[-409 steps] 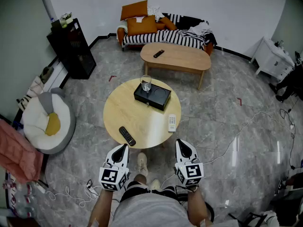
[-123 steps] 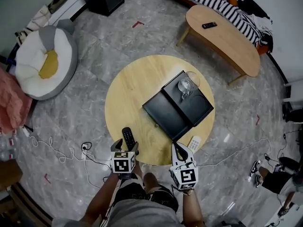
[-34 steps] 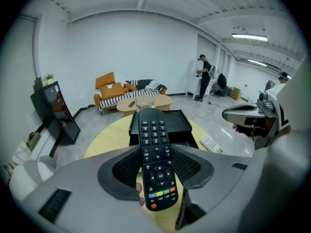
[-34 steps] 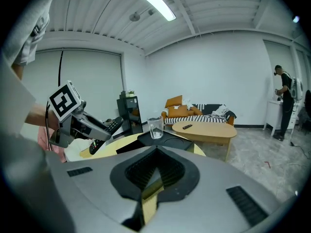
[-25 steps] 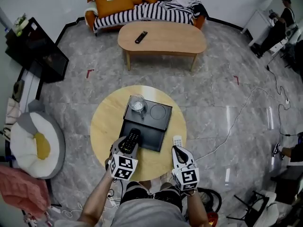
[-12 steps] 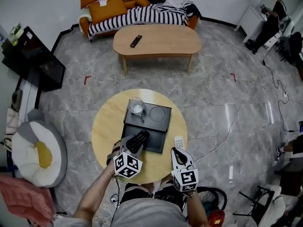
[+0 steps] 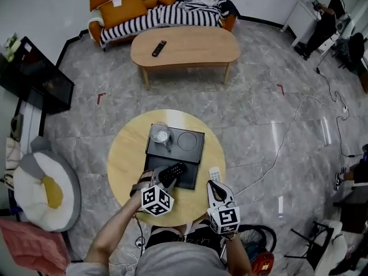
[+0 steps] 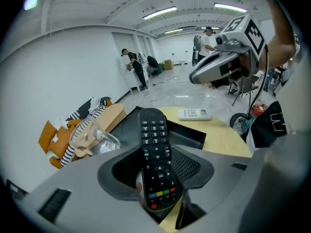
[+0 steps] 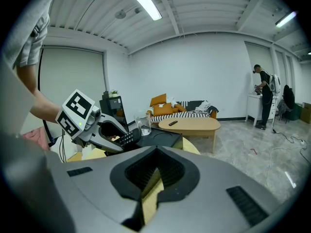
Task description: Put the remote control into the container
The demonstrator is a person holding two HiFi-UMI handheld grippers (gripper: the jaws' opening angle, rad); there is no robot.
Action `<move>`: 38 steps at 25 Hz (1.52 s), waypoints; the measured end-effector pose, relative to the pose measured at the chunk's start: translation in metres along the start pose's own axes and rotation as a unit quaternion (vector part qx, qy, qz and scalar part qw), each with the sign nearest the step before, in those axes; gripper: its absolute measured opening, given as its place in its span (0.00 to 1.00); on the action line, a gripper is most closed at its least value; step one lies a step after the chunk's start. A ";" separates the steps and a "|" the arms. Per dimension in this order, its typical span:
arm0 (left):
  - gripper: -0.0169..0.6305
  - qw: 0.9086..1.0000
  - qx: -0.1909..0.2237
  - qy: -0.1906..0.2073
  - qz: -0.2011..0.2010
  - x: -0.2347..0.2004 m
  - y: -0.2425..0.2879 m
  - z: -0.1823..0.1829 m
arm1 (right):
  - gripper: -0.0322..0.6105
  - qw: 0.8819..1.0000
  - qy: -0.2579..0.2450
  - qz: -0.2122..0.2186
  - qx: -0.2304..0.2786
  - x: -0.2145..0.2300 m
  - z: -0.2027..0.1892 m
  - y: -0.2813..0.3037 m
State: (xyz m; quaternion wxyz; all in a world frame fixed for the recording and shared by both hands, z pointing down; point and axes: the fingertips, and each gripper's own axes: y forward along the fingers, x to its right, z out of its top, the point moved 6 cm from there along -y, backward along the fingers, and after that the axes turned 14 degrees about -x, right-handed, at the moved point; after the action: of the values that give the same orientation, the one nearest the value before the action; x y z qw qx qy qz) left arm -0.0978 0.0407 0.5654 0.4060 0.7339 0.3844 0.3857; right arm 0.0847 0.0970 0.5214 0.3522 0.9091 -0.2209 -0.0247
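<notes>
A black remote control [image 7: 172, 171] [image 8: 155, 164] is clamped in my left gripper [image 7: 164, 177] [image 8: 158, 181], which is shut on its lower half. The remote's free end reaches over the front compartment of the black container [image 7: 190, 154] [image 8: 192, 134] on the round wooden table [image 7: 123, 160]. I cannot tell if it touches the container. My right gripper [image 7: 214, 187] [image 9: 146, 198] hangs over the table's near right edge, shut and empty. The right gripper view shows the left gripper [image 9: 104, 130] with the remote [image 9: 124, 139] in front of the container [image 9: 165, 140].
A glass [image 7: 160, 134] [image 8: 97, 140] stands on the container's back left part. A white remote [image 7: 215, 174] [image 8: 194, 113] lies on the table right of the container. Another black remote [image 7: 158, 48] lies on the long table [image 7: 190, 48] before a sofa. People stand at the far right.
My left gripper has carried the black remote to the right and lower, and has rolled so the remote now points right across the container's front. The right gripper has kept its place.
</notes>
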 end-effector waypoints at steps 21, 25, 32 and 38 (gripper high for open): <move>0.34 0.991 -0.054 0.109 -0.063 0.006 0.063 -0.008 | 0.06 0.999 0.022 -0.004 -0.024 0.038 0.004 0.033; 0.34 0.988 -0.062 0.118 -0.077 0.008 0.071 -0.011 | 0.06 0.999 0.025 -0.004 -0.027 0.041 0.005 0.038; 0.34 0.983 -0.083 0.143 -0.084 0.013 0.087 -0.018 | 0.06 0.999 0.031 -0.006 -0.028 0.045 0.006 0.047; 0.34 0.979 -0.094 0.150 -0.100 0.017 0.097 -0.021 | 0.06 0.999 0.035 -0.008 -0.030 0.048 0.003 0.049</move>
State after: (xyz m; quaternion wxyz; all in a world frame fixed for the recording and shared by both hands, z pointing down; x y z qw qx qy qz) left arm -0.0854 0.0258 0.6641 0.4470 0.5842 0.4743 0.4837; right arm 0.1082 0.0427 0.5561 0.3864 0.9003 -0.2004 -0.0017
